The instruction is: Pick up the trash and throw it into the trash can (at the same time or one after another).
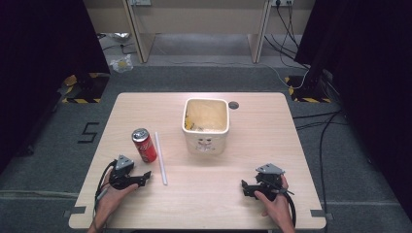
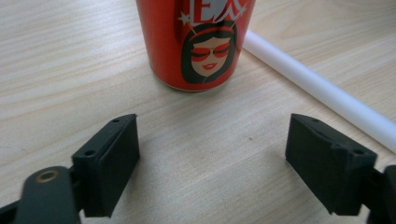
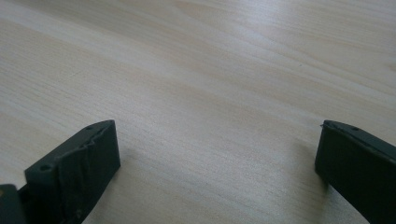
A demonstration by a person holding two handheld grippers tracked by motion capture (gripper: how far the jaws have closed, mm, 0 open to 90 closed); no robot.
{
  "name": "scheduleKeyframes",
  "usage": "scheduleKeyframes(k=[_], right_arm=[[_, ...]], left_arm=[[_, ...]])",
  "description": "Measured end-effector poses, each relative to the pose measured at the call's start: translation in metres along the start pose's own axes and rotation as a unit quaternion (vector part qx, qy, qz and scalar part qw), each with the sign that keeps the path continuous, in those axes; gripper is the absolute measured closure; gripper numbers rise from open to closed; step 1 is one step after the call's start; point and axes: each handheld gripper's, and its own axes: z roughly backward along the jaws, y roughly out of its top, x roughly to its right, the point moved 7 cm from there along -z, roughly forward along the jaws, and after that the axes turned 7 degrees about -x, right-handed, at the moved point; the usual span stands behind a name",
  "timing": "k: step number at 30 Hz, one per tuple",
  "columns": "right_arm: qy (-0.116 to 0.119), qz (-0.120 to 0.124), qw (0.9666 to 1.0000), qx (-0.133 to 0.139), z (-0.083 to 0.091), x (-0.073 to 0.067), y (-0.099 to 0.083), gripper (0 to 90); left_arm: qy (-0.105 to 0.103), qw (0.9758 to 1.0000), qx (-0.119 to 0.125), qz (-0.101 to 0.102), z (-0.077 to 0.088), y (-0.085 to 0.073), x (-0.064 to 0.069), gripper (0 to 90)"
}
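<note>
A red soda can (image 1: pixel 144 144) stands upright left of the table's middle, and close up in the left gripper view the can (image 2: pixel 196 42) shows a cartoon face. A white straw (image 1: pixel 161 158) lies just right of it, and the straw (image 2: pixel 322 93) runs off to the right in the left gripper view. A cream square tub (image 1: pixel 206 125) sits at the middle back. My left gripper (image 1: pixel 144 175) rests near the front left, open (image 2: pixel 212 163), a short way before the can. My right gripper (image 1: pixel 244 187) lies at the front right, open (image 3: pixel 215 168) over bare wood.
The wooden table (image 1: pixel 252 160) has a round cable hole (image 1: pixel 233 105) behind the tub. Beyond it, grey carpet, desk legs and loose cables (image 1: pixel 286 29) cross the floor. Dark stands with hazard tape (image 1: pixel 77 90) flank both sides.
</note>
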Motion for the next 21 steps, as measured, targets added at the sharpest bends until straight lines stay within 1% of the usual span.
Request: scheduleKeyframes(k=[3, 6, 9, 13, 18, 21], right_arm=[[0.0, 0.0, 1.0, 0.0, 0.0, 0.0, 0.0, 0.3], [0.0, 0.0, 1.0, 0.001, 0.0, 0.0, 0.0, 0.2], [0.0, 0.0, 1.0, 0.0, 0.0, 0.0, 0.0, 0.2], [0.0, 0.0, 1.0, 0.001, 0.0, 0.0, 0.0, 0.3], [0.0, 0.0, 1.0, 0.0, 0.0, 0.0, 0.0, 0.2], [0.0, 0.0, 1.0, 0.0, 0.0, 0.0, 0.0, 0.2]], left_arm=[[0.0, 1.0, 0.005, 0.0, 0.0, 0.003, -0.001, 18.2], [-0.001, 0.9999, 0.011, -0.001, 0.004, 0.008, -0.003, 18.2], [0.0, 0.9997, 0.025, -0.001, 0.009, 0.016, -0.004, 18.2], [-0.004, 0.9995, 0.031, 0.0, 0.013, 0.023, -0.004, 18.2], [-0.002, 0.9992, 0.039, -0.001, 0.016, 0.03, -0.004, 18.2], [-0.007, 0.9991, 0.042, 0.0, 0.016, 0.035, -0.004, 18.2]])
